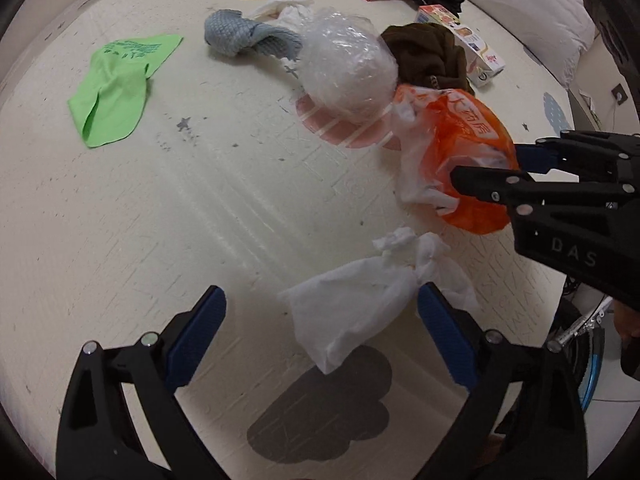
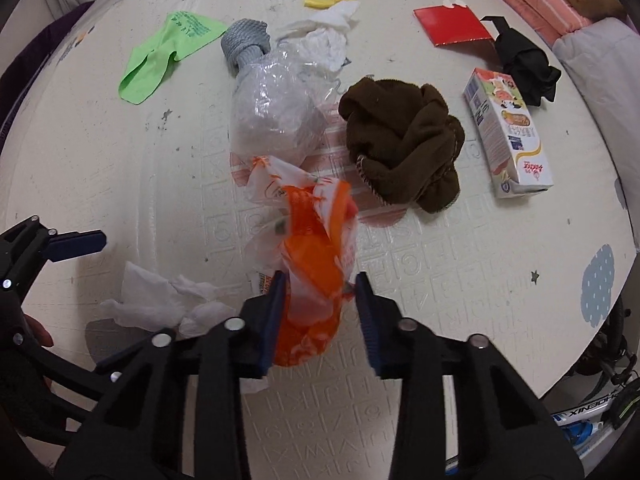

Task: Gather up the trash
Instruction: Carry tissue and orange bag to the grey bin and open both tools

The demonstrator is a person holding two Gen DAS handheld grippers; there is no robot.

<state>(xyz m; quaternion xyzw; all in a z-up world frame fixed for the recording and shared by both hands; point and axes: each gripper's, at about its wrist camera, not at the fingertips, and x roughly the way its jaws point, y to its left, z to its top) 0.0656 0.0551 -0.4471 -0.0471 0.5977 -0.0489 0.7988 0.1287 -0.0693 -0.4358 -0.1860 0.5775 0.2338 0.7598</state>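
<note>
A crumpled white tissue (image 1: 360, 304) lies on the cream play mat (image 1: 200, 200), between the fingers of my left gripper (image 1: 320, 316). That gripper is open; its right pad is at the tissue's edge. An orange and white plastic bag (image 2: 316, 264) sits just right of the tissue. My right gripper (image 2: 320, 292) points down onto the bag, both blue pads against its sides. In the left wrist view the right gripper (image 1: 488, 164) comes in from the right over the orange bag (image 1: 468, 136). The tissue (image 2: 160, 304) and one left finger (image 2: 76, 242) show in the right wrist view.
Beyond lie a clear plastic bundle (image 2: 276, 108), brown cloth (image 2: 400, 144), a grey cloth (image 2: 244, 44), a green bag (image 2: 168, 52), more white tissue (image 2: 324, 40), a milk carton (image 2: 508, 132), a red envelope (image 2: 452, 26), black cloth (image 2: 524, 64). A bicycle (image 2: 600, 420) stands off the mat's right edge.
</note>
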